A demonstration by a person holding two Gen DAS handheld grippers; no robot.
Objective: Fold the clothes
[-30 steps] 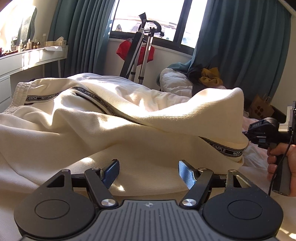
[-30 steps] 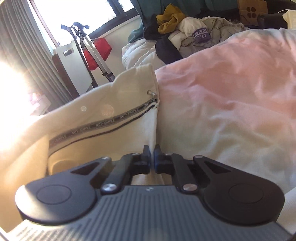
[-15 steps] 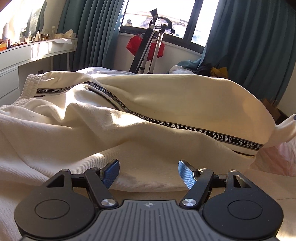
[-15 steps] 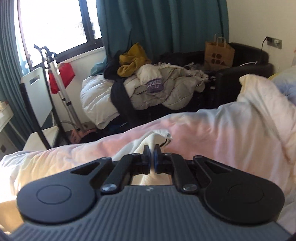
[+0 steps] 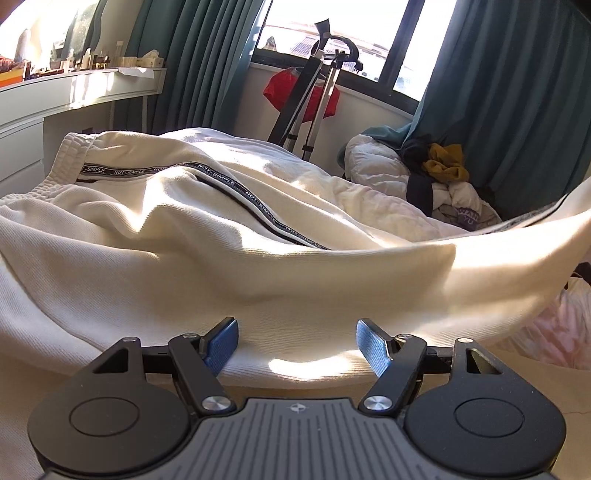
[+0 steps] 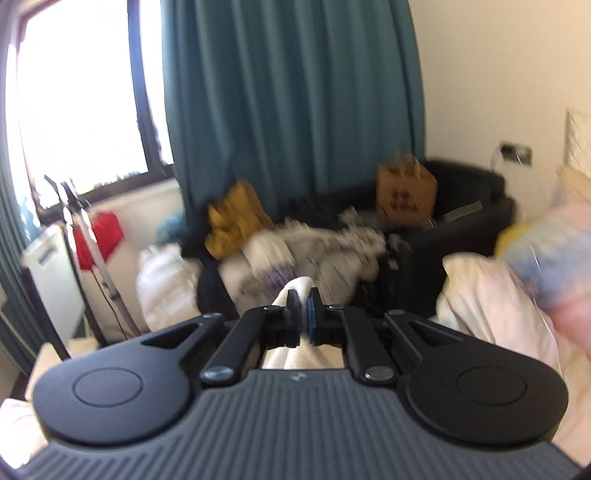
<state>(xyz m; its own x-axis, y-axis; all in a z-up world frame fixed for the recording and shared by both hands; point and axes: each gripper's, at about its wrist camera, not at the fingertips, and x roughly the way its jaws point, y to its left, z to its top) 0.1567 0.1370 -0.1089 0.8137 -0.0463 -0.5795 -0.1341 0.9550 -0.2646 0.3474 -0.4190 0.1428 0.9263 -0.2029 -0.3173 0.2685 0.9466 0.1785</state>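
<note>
**One cream garment, two grippers**

One pair of cream trousers (image 5: 184, 236) lies spread across the bed (image 5: 388, 210), one end lifted toward the bed's right edge. The right gripper (image 6: 301, 314) is clenched on that cream cloth. The left gripper (image 5: 297, 343) stands released, just short of the fabric's near fold. Teal curtains (image 6: 288, 110) flank one window (image 5: 332, 33).

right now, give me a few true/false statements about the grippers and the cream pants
1. The right gripper is clamped on cream fabric. True.
2. The left gripper grips the cream pants. False: its jaws stand open, and the pads press on nothing.
3. The black stripe on the pants carries printed lettering. True.
4. The curtains are red. False: they are teal.
5. A brown paper bag sits on the dark sofa. True.
</note>
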